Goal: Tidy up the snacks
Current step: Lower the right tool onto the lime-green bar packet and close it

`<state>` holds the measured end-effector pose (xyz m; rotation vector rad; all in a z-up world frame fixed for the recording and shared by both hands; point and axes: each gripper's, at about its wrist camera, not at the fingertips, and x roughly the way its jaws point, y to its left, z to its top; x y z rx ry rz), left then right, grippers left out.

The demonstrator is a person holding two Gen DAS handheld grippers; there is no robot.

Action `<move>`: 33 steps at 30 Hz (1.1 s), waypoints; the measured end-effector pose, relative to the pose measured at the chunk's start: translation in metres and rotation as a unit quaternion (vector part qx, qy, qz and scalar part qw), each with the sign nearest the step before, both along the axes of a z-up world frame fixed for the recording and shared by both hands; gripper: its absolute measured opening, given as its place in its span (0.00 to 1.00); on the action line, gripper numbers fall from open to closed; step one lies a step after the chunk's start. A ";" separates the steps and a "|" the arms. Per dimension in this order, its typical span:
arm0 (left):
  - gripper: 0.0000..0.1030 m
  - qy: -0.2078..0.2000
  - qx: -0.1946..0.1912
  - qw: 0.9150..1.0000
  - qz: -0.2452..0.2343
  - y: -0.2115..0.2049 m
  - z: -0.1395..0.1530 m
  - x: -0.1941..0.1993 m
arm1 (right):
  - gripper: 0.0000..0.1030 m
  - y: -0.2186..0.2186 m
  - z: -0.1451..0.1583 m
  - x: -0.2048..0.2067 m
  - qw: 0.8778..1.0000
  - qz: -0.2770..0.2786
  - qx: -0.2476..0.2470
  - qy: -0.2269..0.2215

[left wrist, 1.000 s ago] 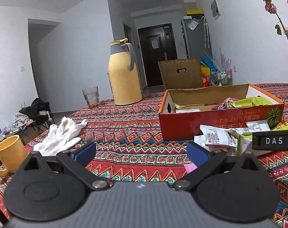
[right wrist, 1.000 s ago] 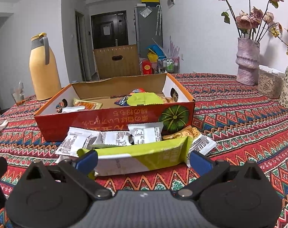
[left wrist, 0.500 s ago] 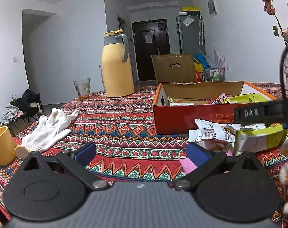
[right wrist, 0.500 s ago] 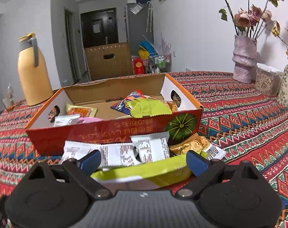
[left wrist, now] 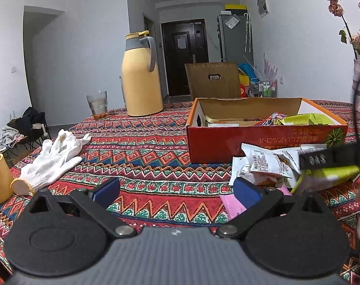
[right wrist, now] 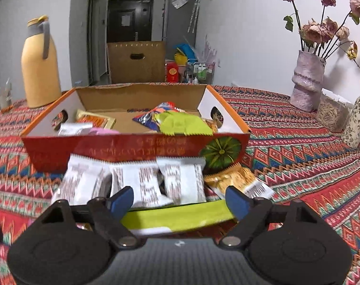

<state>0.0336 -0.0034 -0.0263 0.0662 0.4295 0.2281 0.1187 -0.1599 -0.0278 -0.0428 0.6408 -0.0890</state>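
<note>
The right gripper (right wrist: 178,199) has its jaws wide, with nothing between them yet. Just under and between them lies the green pack (right wrist: 177,218), flat on the cloth (right wrist: 298,142). Just beyond the jaws three white packs (right wrist: 141,180) lean on one another, and an orange pack (right wrist: 232,178) lies past the right jaw. Farther ahead stands the red box (right wrist: 132,149), open, with some snacks already inside.

The left gripper (left wrist: 176,191) is also wide and holds nothing. A pink pack (left wrist: 232,205) lies under its right jaw, and the white packs are ahead to the right. A glove (left wrist: 51,159) lies ahead to the left, and a flask (left wrist: 140,80) stands far ahead.

The risks, in my judgement: the green pack is thin and flat, so the jaws may close over it and slip. They may also catch a white pack together with it.

On the right gripper's side I read "DAS". The box print is upside down from here and I cannot read it.
</note>
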 end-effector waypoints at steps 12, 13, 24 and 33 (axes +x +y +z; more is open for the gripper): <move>1.00 -0.001 -0.012 1.000 -0.016 0.001 0.003 -0.010 | 0.81 -0.024 0.006 -0.036 1.000 0.017 0.016 -0.002; 1.00 0.001 -0.017 1.000 -0.019 0.002 0.003 -0.010 | 0.82 -0.025 0.009 -0.039 1.000 0.023 0.015 -0.007; 1.00 0.021 -0.056 0.997 -0.052 0.015 0.003 -0.010 | 0.91 -0.018 0.000 -0.049 0.996 0.086 -0.025 0.026; 1.00 0.031 -0.060 0.997 -0.043 0.017 0.002 -0.005 | 0.90 -0.022 0.005 -0.028 1.000 0.009 0.030 -0.005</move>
